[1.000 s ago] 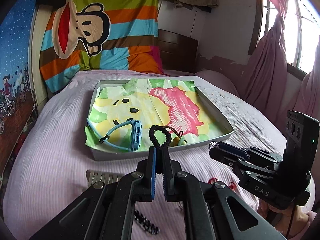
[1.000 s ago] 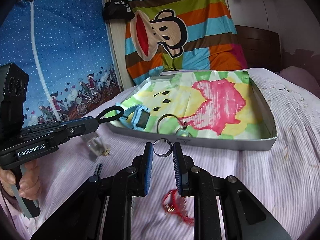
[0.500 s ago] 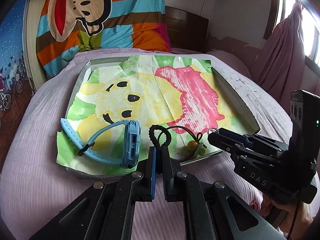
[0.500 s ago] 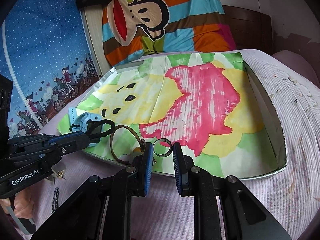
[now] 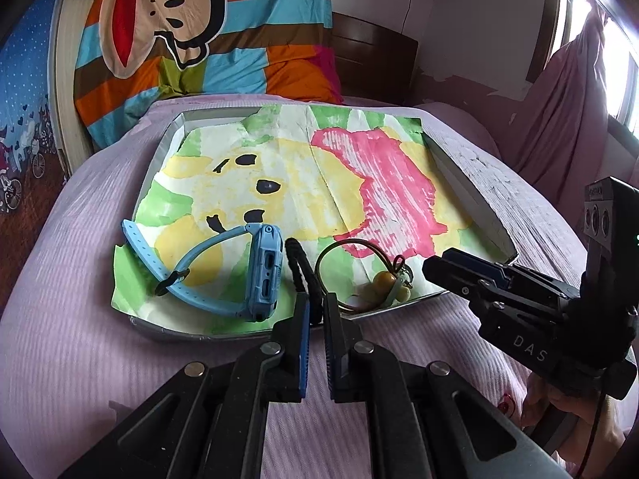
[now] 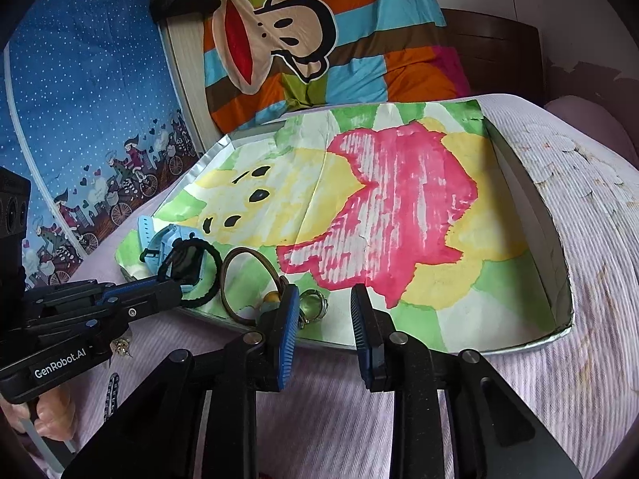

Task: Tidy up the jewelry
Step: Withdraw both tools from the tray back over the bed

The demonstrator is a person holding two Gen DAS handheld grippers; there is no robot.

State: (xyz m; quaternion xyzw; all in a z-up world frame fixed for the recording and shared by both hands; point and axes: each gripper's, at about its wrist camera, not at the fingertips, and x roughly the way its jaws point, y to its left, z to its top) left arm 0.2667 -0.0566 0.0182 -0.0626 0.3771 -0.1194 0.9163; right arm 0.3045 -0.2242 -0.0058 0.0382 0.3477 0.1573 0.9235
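Note:
A silver tray (image 5: 471, 199) lined with a painted paper lies on the pink bed. In it are a blue watch (image 5: 259, 275) and a brown bangle with beads (image 5: 383, 279). My left gripper (image 5: 317, 311) is shut on a black braided loop (image 5: 297, 263), held over the tray's near edge beside the watch. In the right wrist view my right gripper (image 6: 325, 303) is opening its jaws over the near edge of the tray (image 6: 531, 215). A small silver ring (image 6: 313, 305) lies on the paper between them, close to the left pad and free of the right one.
On the bedspread left of the tray lie a small gold earring (image 6: 122, 345) and a black chain piece (image 6: 112, 395). A red item (image 5: 505, 403) shows under the right gripper (image 5: 459, 275). A striped monkey blanket (image 6: 303, 40) rises behind the tray. A hand (image 6: 52, 411) holds the left gripper (image 6: 167, 291).
Both grippers moved forward to the tray's near edge. The right jaws widened and the ring, pinched before, now rests on the paper. The left gripper still holds the black loop.

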